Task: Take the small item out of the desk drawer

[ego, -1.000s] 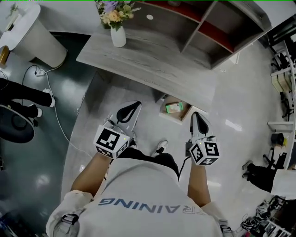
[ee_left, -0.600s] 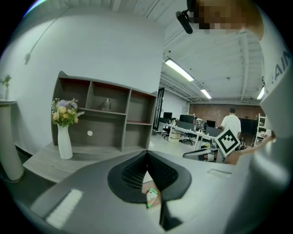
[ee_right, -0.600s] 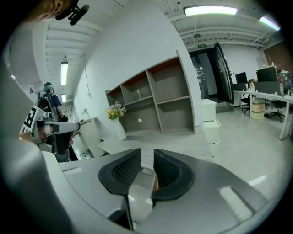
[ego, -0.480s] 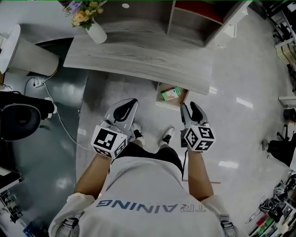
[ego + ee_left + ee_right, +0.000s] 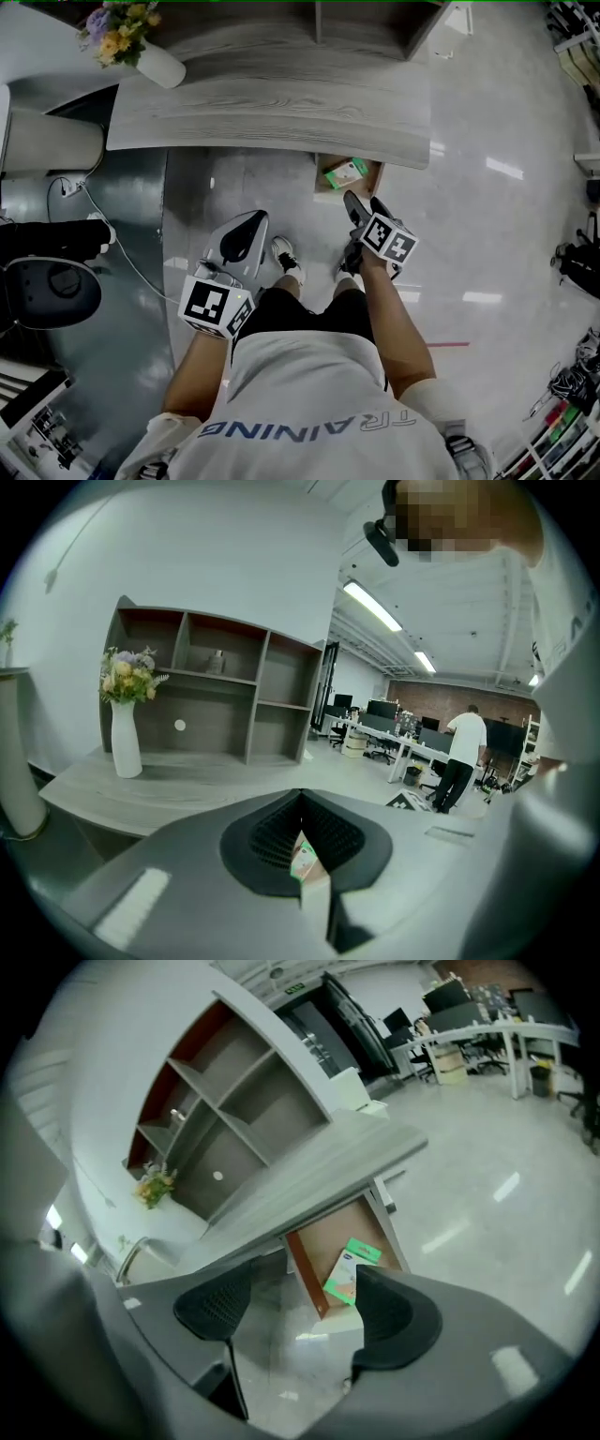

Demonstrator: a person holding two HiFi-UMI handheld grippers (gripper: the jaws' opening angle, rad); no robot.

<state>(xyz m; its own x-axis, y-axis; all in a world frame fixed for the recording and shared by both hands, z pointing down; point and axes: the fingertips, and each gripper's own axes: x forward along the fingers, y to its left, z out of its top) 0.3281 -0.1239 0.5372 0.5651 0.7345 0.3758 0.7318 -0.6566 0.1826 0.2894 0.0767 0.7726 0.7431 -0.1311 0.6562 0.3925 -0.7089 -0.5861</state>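
- The left gripper [image 5: 248,225] hangs near the person's body, jaws closed on nothing.
- The right gripper [image 5: 300,1307] is the nearer one to the target; its jaws are opening, nothing between them.
- Ahead of them, the green box [image 5: 349,1269] lies in the open drawer [image 5: 328,1237] under the surface [image 5: 272,112], its long axis roughly along the surface edge.

A white short-sleeved T-shirt [image 5: 309,412] with grey block lettering, black shorts [image 5: 309,314] and white lace-up sneakers [image 5: 286,255] are worn. The grey-shelled, black-padded left gripper [image 5: 251,223] and right gripper [image 5: 362,200] are each capped by a white cube [image 5: 214,305] printed with black square markers. The right gripper's jaws are opening, with nothing between them.
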